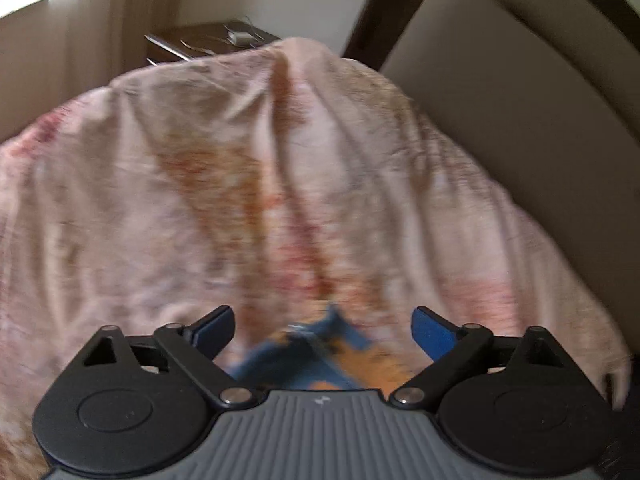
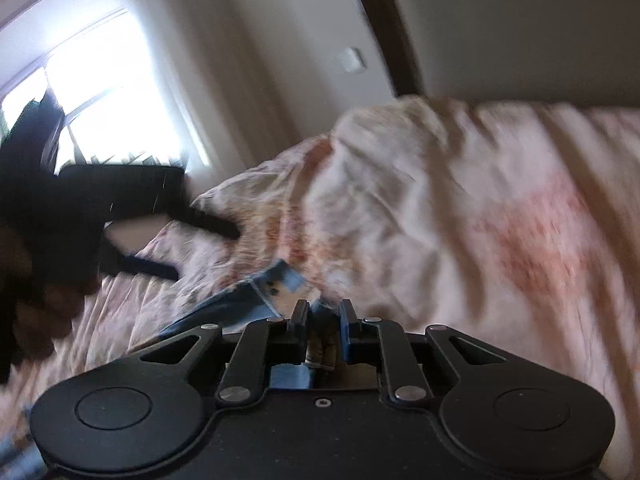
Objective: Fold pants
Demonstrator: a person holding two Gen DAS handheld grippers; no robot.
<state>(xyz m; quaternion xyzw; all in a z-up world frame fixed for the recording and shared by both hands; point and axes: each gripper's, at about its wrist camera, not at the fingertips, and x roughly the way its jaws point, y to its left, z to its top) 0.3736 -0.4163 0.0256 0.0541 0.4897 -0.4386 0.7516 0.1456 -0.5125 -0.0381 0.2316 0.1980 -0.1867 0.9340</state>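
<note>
The pants [image 1: 320,360] are blue denim with orange patches and lie bunched on the bed, blurred, just below and between my left gripper's fingers. My left gripper [image 1: 324,320] is open, its blue pads [image 1: 434,334] wide apart and touching nothing. In the right wrist view, my right gripper [image 2: 324,308] is shut on a fold of the pants [image 2: 244,300], and the denim spreads out to the left of its jaws. My left gripper [image 2: 206,254] shows there as two dark spread fingers above the blanket, held by a hand at the far left.
A pink and orange patterned blanket [image 1: 200,160] covers the bed. A padded beige headboard [image 1: 520,100] and a dark wooden post [image 1: 392,8] stand at the right. Beyond the bed are a dark nightstand [image 1: 200,40] and a bright window [image 2: 112,92].
</note>
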